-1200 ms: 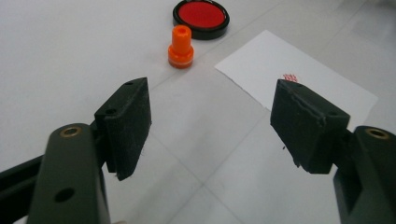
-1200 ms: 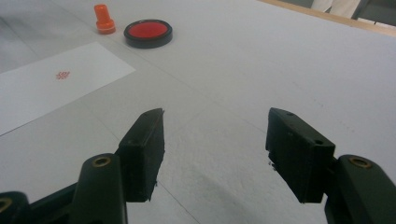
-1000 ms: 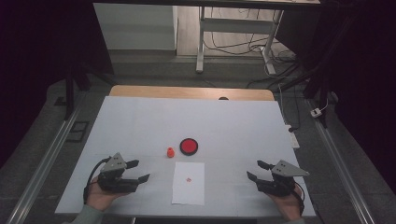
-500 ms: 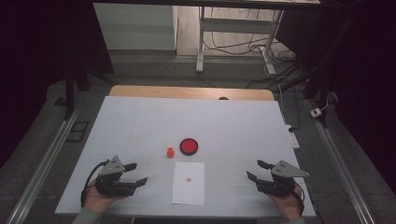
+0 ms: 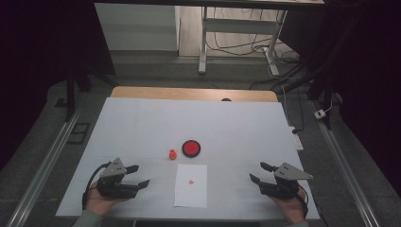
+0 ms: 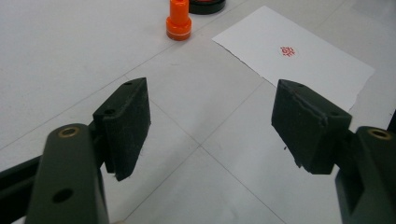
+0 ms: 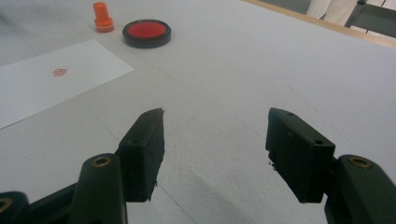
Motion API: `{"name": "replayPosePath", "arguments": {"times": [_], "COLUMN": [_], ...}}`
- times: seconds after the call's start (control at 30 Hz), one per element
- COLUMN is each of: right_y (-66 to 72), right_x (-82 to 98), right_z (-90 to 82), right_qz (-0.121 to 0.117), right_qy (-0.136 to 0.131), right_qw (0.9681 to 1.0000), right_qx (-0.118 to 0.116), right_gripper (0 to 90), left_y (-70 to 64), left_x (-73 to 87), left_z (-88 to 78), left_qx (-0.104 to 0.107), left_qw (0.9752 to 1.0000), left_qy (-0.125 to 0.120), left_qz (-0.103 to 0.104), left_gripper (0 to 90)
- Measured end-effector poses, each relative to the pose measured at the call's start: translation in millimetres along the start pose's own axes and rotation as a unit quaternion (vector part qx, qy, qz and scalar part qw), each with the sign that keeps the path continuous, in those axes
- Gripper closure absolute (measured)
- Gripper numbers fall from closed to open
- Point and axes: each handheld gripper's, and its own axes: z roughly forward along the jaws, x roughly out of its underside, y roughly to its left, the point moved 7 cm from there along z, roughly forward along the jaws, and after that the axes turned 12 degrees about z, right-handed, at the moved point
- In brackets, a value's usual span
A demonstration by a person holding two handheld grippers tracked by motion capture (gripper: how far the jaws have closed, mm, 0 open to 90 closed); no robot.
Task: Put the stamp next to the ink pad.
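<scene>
Resting on white table | both hand-held grippers wide, empty | dark room

The stamp was orange, the ink pad red in black, the paper white with a red mark.

both claws, left claw and right claw, flank stamped paper, jaws apart.

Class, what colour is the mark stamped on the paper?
Red mark on white paper; clearest in the left gripper view.
</scene>
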Motion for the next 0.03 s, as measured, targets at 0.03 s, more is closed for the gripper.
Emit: {"name": "replayPosePath", "arguments": {"times": [0.03], "right_y": [0.0], "right_x": [0.0], "right_z": [0.1], "right_qz": [0.000], "right_qy": [0.000], "right_qw": [1.0000], "right_qx": [0.000], "right_gripper": [36.9], "left_y": [0.0], "left_x": [0.0], "left_z": [0.1], "left_qx": [0.000], "left_qw": [1.0000], "left_qy": [0.000], "left_qz": [0.000], "left_gripper": [28.7]}}
